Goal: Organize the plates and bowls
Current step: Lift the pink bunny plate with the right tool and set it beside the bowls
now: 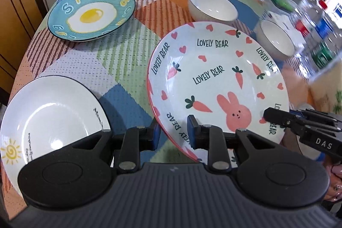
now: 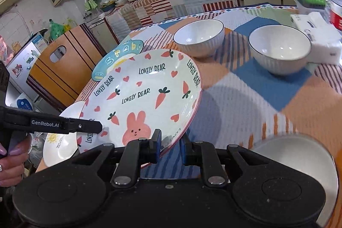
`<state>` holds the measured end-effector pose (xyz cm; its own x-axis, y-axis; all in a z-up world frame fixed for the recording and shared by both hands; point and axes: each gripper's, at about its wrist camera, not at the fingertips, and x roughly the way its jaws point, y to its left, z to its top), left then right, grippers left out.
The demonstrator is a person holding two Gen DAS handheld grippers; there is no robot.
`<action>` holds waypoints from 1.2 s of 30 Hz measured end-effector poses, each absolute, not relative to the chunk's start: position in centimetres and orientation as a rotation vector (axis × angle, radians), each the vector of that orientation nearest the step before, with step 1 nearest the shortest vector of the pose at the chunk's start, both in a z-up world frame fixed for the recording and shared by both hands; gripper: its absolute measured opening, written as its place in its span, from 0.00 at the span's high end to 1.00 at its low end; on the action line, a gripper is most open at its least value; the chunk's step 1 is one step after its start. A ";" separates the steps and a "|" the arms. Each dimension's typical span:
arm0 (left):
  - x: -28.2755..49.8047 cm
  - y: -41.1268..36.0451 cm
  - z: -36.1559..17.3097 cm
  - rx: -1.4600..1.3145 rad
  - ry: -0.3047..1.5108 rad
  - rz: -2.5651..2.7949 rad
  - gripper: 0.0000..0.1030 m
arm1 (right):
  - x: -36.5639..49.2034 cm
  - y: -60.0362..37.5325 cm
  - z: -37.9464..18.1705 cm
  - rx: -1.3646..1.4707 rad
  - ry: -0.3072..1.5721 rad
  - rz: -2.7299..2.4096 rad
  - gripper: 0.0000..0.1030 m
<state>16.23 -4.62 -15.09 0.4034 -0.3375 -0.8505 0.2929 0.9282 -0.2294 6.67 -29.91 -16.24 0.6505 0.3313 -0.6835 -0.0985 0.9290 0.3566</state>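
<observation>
Both grippers are shut on the rim of the rabbit-and-carrot "LOVELY BEAR" plate (image 1: 215, 78), holding it tilted above the table. My left gripper (image 1: 174, 134) clamps its near-left rim; my right gripper (image 2: 171, 147) clamps its near-right rim. The plate also shows in the right wrist view (image 2: 145, 97). A white sun plate (image 1: 49, 116) lies at the near left. A blue fried-egg plate (image 1: 92, 13) lies at the far left. Two white ribbed bowls (image 2: 198, 36) (image 2: 280, 50) stand at the back.
A patchwork cloth covers the table (image 1: 128, 57). Plastic bottles (image 1: 316, 20) and a tissue pack (image 2: 320, 40) stand at the far right. Another white dish (image 2: 299, 155) sits near my right gripper. A wooden chair (image 2: 64, 69) stands left of the table.
</observation>
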 end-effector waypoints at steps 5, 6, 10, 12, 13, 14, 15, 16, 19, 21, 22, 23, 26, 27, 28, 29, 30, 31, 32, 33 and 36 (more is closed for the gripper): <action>18.5 -4.8 -16.3 -0.066 1.120 -0.382 0.77 | 10.0 -30.0 -16.8 0.309 0.894 0.238 0.78; 18.9 -5.0 -16.6 -0.065 1.127 -0.381 0.77 | 10.6 -30.0 -17.0 0.309 0.910 0.235 0.78; 20.4 -5.8 -17.7 -0.048 1.147 -0.367 0.76 | 12.8 -30.1 -18.3 0.288 0.966 0.219 0.78; 21.0 -6.2 -18.1 -0.034 1.156 -0.365 0.76 | 13.8 -30.3 -18.8 0.290 0.989 0.216 0.78; 21.2 -6.3 -18.2 -0.034 1.162 -0.363 0.76 | 14.2 -30.4 -19.1 0.293 1.002 0.215 0.78; 21.4 -6.2 -18.3 -0.046 1.165 -0.361 0.76 | 14.4 -30.4 -19.1 0.288 1.005 0.218 0.78; 21.5 -6.1 -18.4 -0.056 1.166 -0.359 0.76 | 14.6 -30.4 -19.0 0.282 1.003 0.218 0.78; 21.5 -6.1 -18.5 -0.059 1.166 -0.357 0.76 | 14.6 -30.3 -18.9 0.277 1.004 0.217 0.78; 21.5 -6.2 -19.1 -0.066 1.186 -0.345 0.76 | 14.8 -30.0 -19.1 0.268 1.027 0.199 0.76; 21.4 -6.2 -19.7 -0.077 1.205 -0.334 0.76 | 14.7 -29.7 -19.6 0.256 1.046 0.177 0.74; 21.2 -6.1 -19.8 -0.082 1.200 -0.330 0.76 | 14.6 -29.6 -19.8 0.243 1.046 0.164 0.74; 21.0 -6.1 -19.6 -0.077 1.191 -0.324 0.76 | 14.5 -29.3 -19.7 0.219 1.043 0.161 0.72; 20.2 -6.4 -18.6 -0.025 1.167 -0.313 0.76 | 13.8 -29.0 -18.8 0.161 1.024 0.147 0.71; 19.8 -6.5 -18.0 0.001 1.153 -0.312 0.75 | 13.5 -28.9 -18.3 0.147 1.016 0.144 0.70; 19.5 -6.5 -17.5 0.023 1.141 -0.310 0.75 | 13.2 -29.0 -17.8 0.140 1.003 0.145 0.67; 19.1 -6.6 -16.9 0.041 1.127 -0.311 0.75 | 12.9 -29.2 -17.3 0.143 0.985 0.150 0.66; 18.8 -6.5 -16.4 0.054 1.117 -0.316 0.74 | 12.5 -29.3 -16.7 0.146 0.973 0.156 0.65; 18.5 -6.4 -15.8 0.063 1.111 -0.321 0.74 | 12.1 -29.4 -16.2 0.150 0.963 0.163 0.63; 18.1 -6.3 -15.3 0.070 1.105 -0.323 0.74 | 11.6 -29.4 -15.6 0.154 0.950 0.173 0.62; 17.8 -6.1 -14.7 0.074 1.098 -0.325 0.74 | 11.2 -29.5 -15.0 0.154 0.938 0.180 0.61; 16.8 -5.5 -13.1 0.074 1.087 -0.325 0.73 | 10.1 -29.2 -13.1 0.142 0.907 0.201 0.57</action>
<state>16.80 -5.51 -13.07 0.4228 -0.2230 -0.8784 0.2953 0.9502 -0.0991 10.15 -29.15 -13.13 0.5992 0.2328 -0.7660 -0.1130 0.9718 0.2070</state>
